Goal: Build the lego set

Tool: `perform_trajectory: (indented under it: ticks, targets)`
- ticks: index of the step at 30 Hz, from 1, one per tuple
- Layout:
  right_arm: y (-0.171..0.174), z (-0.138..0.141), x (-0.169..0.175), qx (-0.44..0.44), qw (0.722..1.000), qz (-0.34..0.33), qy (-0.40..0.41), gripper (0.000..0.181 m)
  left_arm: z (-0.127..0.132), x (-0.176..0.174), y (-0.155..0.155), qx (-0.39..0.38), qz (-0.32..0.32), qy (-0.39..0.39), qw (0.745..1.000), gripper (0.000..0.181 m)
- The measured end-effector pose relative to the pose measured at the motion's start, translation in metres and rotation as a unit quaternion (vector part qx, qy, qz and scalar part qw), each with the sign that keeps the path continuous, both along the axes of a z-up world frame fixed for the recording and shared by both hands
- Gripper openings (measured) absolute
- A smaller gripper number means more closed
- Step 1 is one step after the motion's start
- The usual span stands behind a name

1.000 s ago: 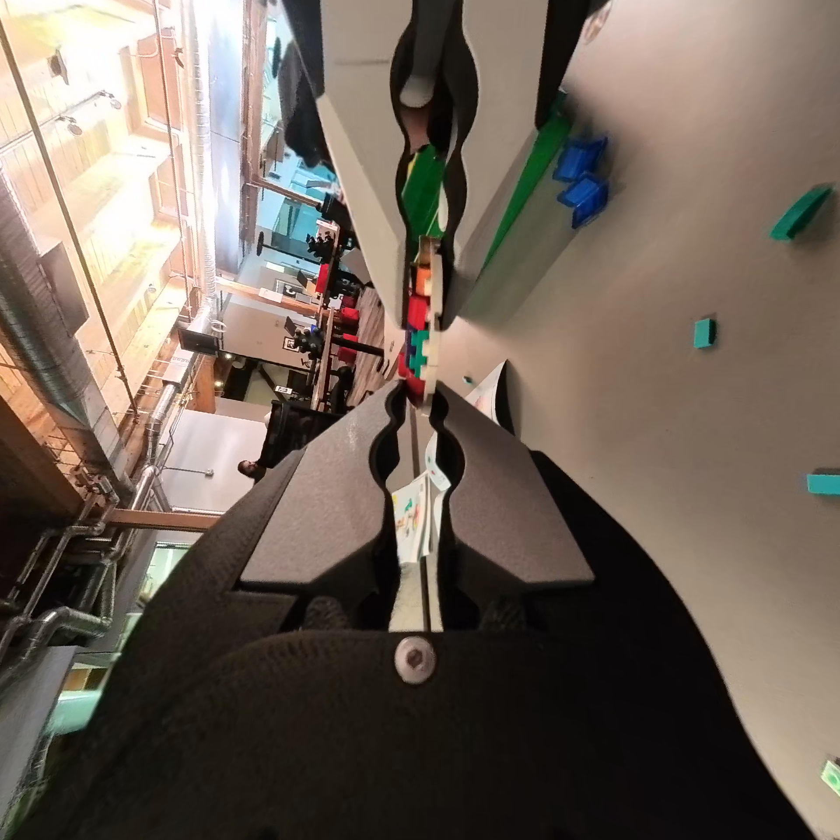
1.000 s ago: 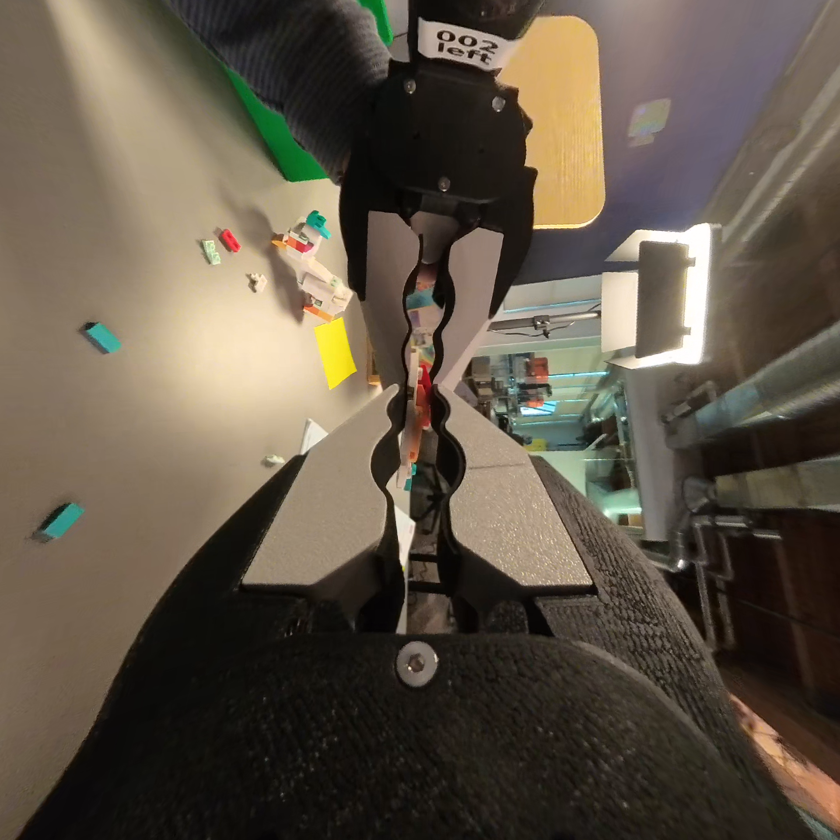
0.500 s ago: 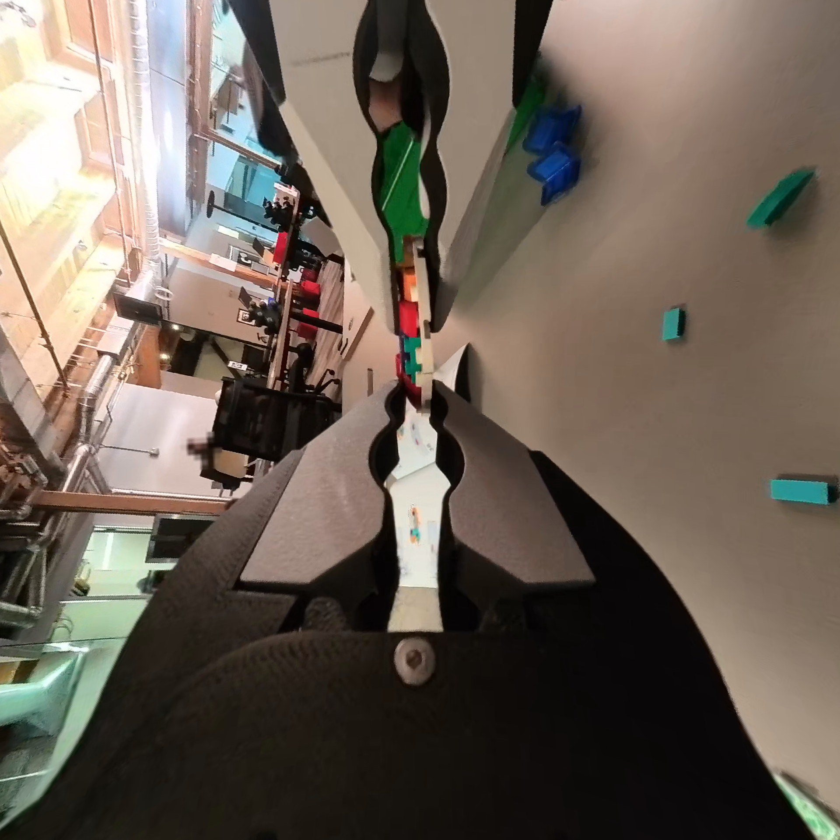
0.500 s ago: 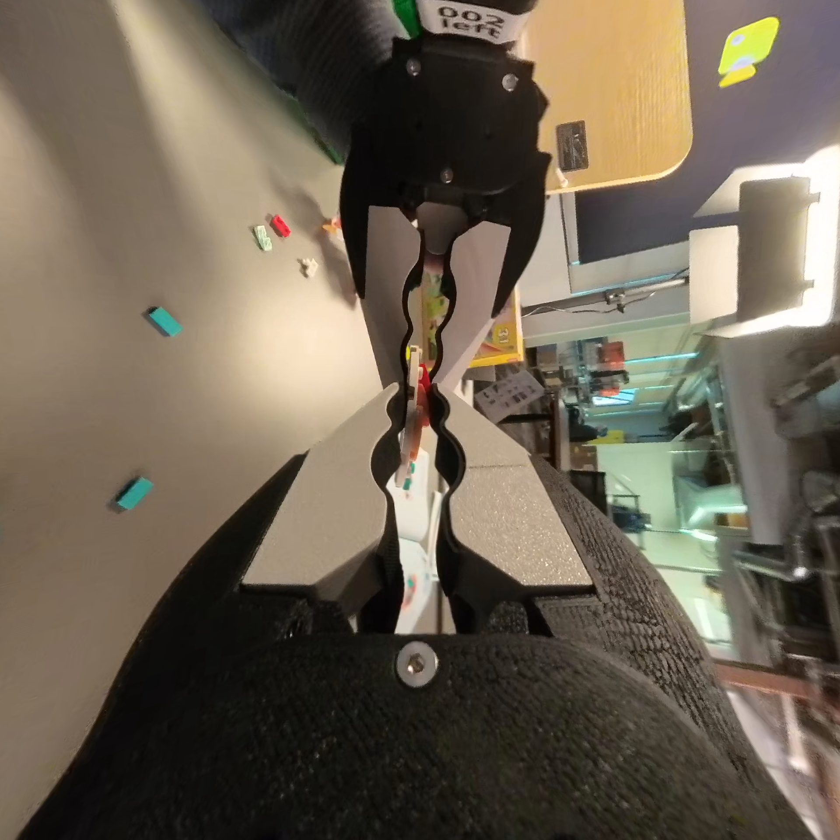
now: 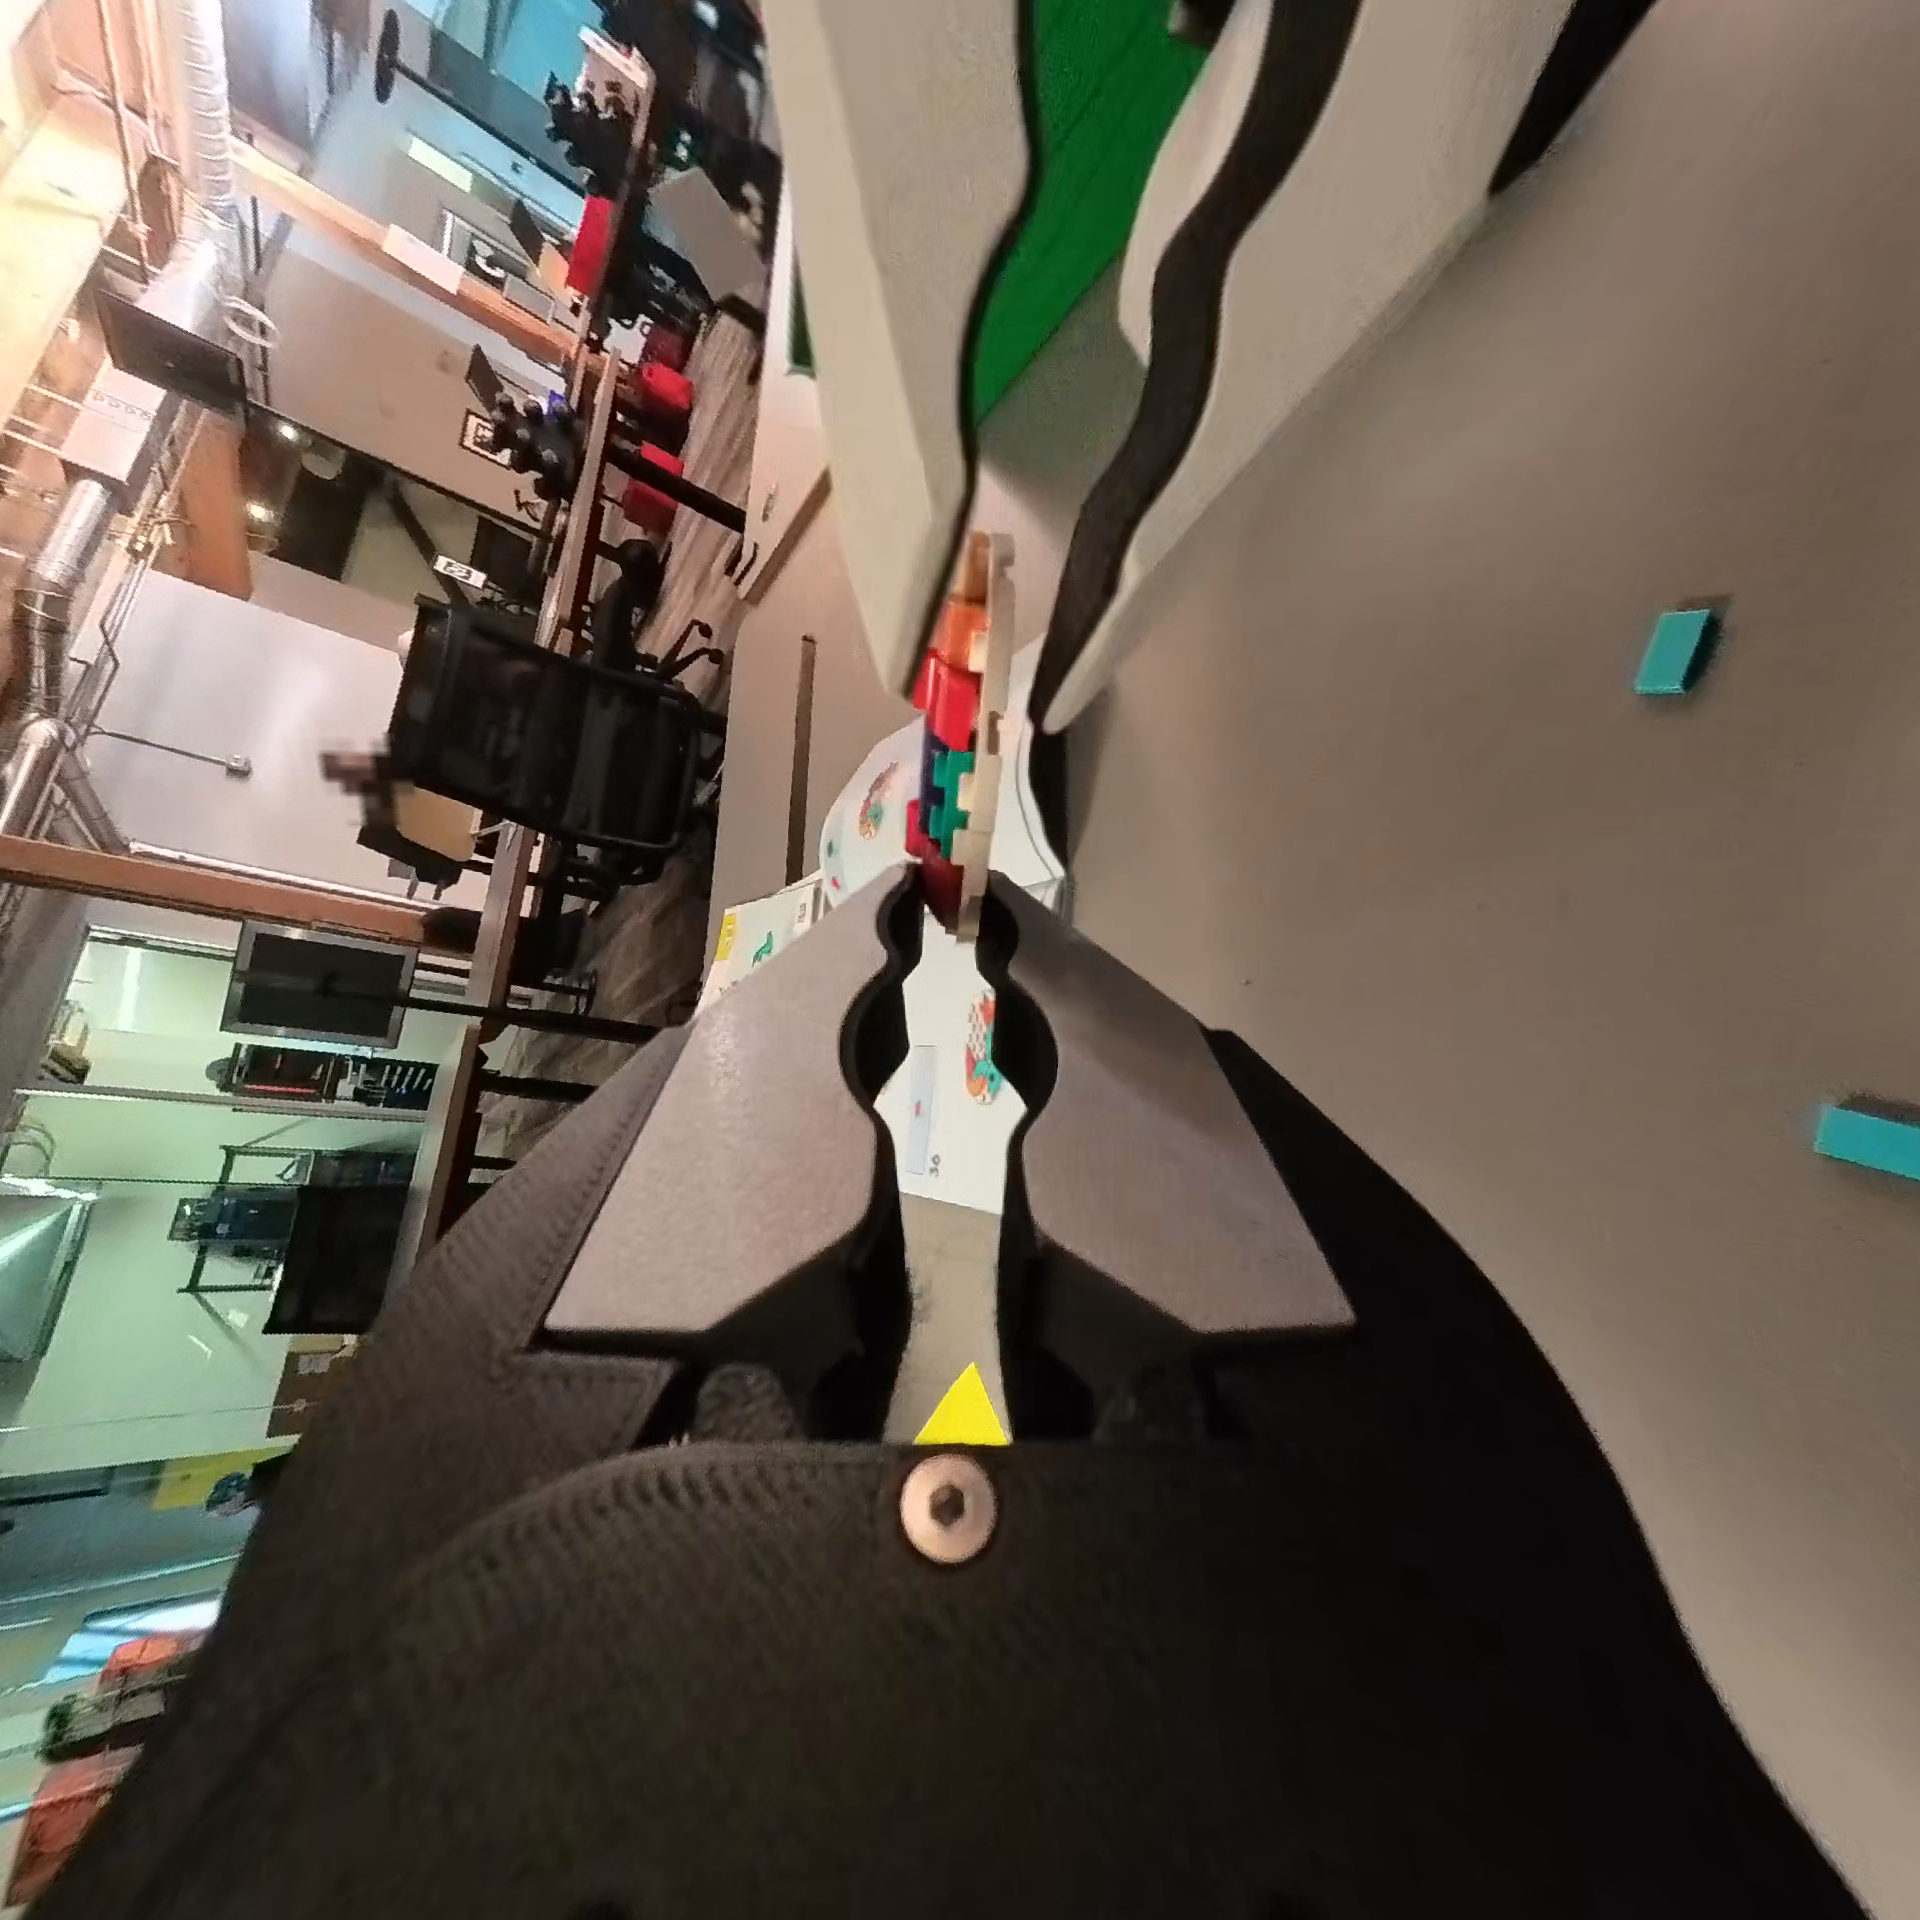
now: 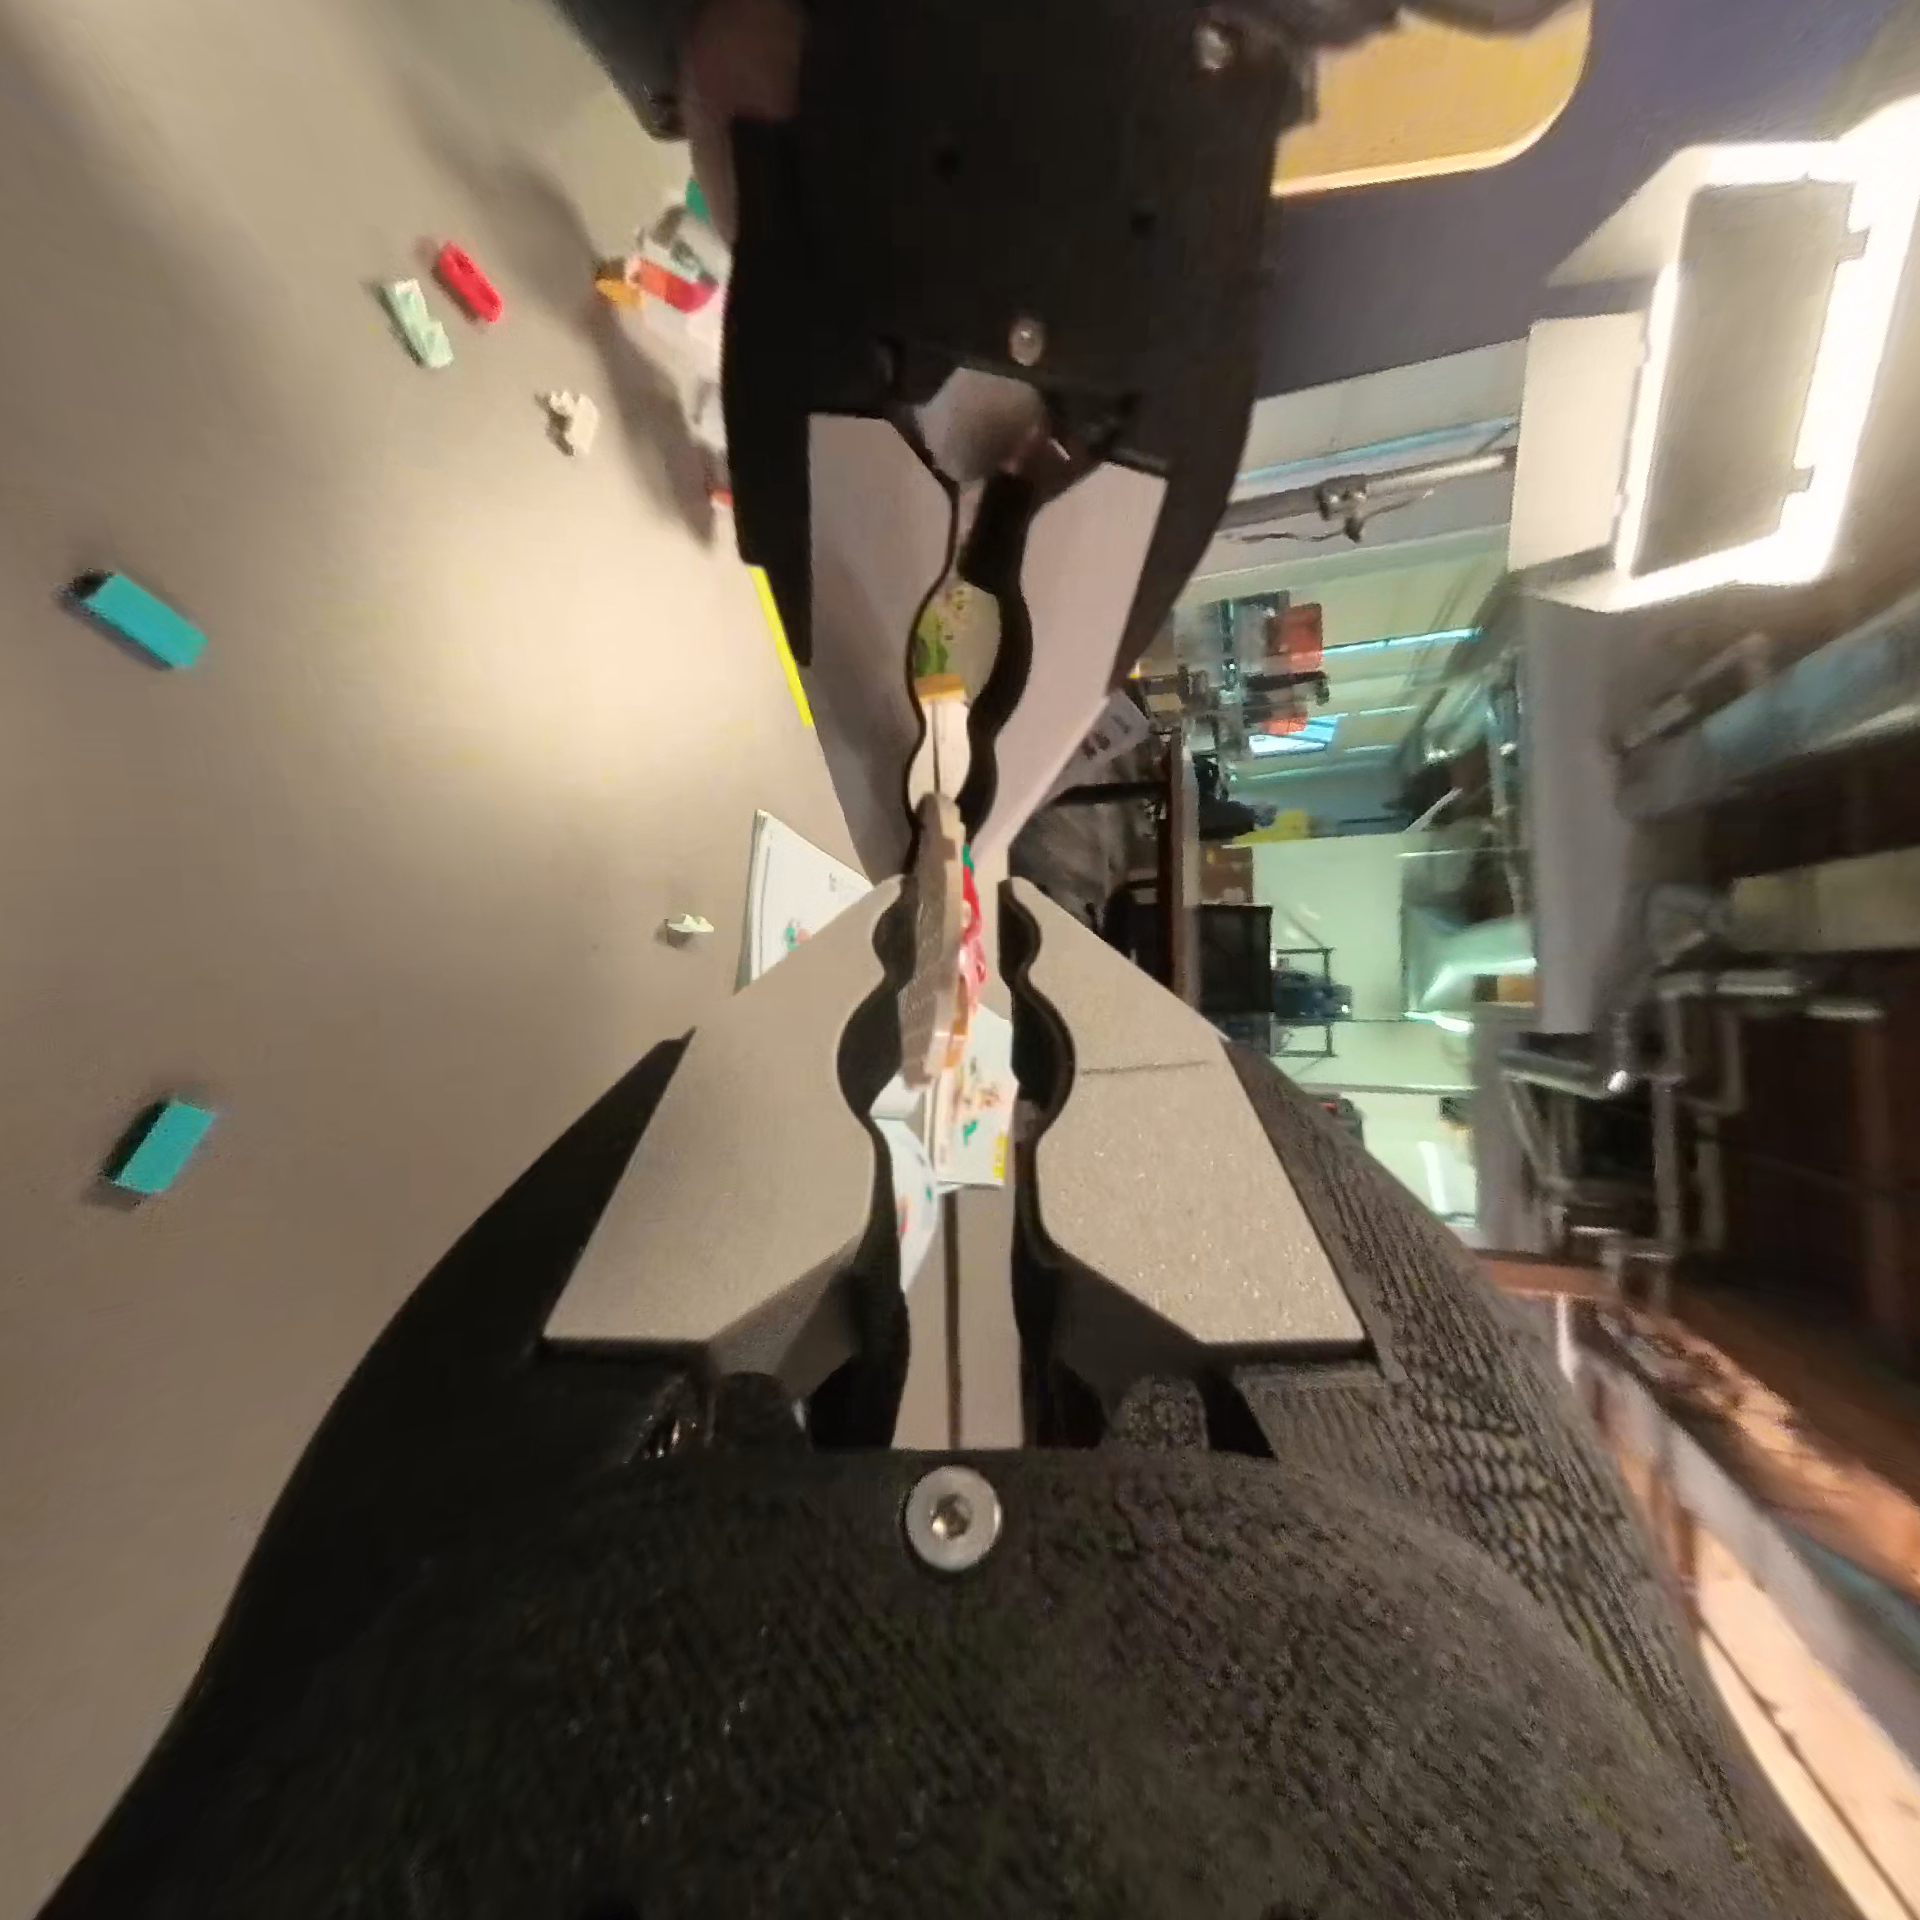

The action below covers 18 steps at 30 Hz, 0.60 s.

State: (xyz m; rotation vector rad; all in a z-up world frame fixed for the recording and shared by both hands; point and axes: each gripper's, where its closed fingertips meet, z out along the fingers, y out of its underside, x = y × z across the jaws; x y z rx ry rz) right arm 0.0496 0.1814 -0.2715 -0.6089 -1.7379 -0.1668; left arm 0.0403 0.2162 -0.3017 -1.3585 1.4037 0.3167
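Observation:
A small lego assembly (image 5: 956, 769), a tan plate with red, orange, teal and blue bricks on one face, is held edge-on in the air above the grey table (image 5: 1455, 831). My left gripper (image 5: 951, 899) is shut on its near end. My right gripper (image 5: 977, 701) faces it from the other side. Its jaws stand slightly apart around the far end, with a gap between the plate and one finger (image 5: 1081, 644). In the right wrist view the assembly (image 6: 930, 966) sits between the right gripper (image 6: 951, 894) fingers, and the left gripper (image 6: 948, 826) pinches it beyond.
Two teal bricks (image 5: 1673, 652) (image 5: 1865, 1141) lie on the table, also in the right wrist view (image 6: 140, 620) (image 6: 161, 1143). A green baseplate (image 5: 1081, 208), an instruction booklet (image 6: 800, 904), a yellow sheet (image 6: 784, 655), a red brick (image 6: 468, 281) and small pale pieces (image 6: 571, 421) lie around. Tip to tip, the grippers are about 5 cm apart.
The two grippers have come closer together and both views have swung. The right gripper's jaws have widened a little around the assembly. The left stays shut on it.

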Motion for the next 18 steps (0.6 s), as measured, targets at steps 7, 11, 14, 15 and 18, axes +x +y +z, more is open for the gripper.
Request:
perform_trajectory:
  ticks: [7,11,14,15,18]
  targets:
    - [0.008,-0.010,0.002,0.013,0.999,-0.017,-0.034,0.008,-0.003,0.004,-0.001,0.000,-0.002,0.018,1.000,0.008]
    - [0.008,-0.012,0.003,0.020,0.999,-0.015,-0.045,0.007,-0.004,0.005,-0.001,0.005,-0.001,0.029,1.000,0.008]
    - [0.009,-0.017,0.003,0.017,0.999,-0.013,-0.043,0.007,-0.009,0.004,0.000,0.012,0.007,0.041,0.999,0.008]
    - [0.010,-0.019,0.002,0.008,0.999,-0.013,-0.033,0.007,-0.011,0.003,0.002,0.017,0.013,0.044,0.999,0.008]
    - [0.016,-0.022,0.001,0.016,1.000,-0.009,0.003,0.007,-0.013,0.001,0.007,0.045,0.037,0.043,0.997,0.008]
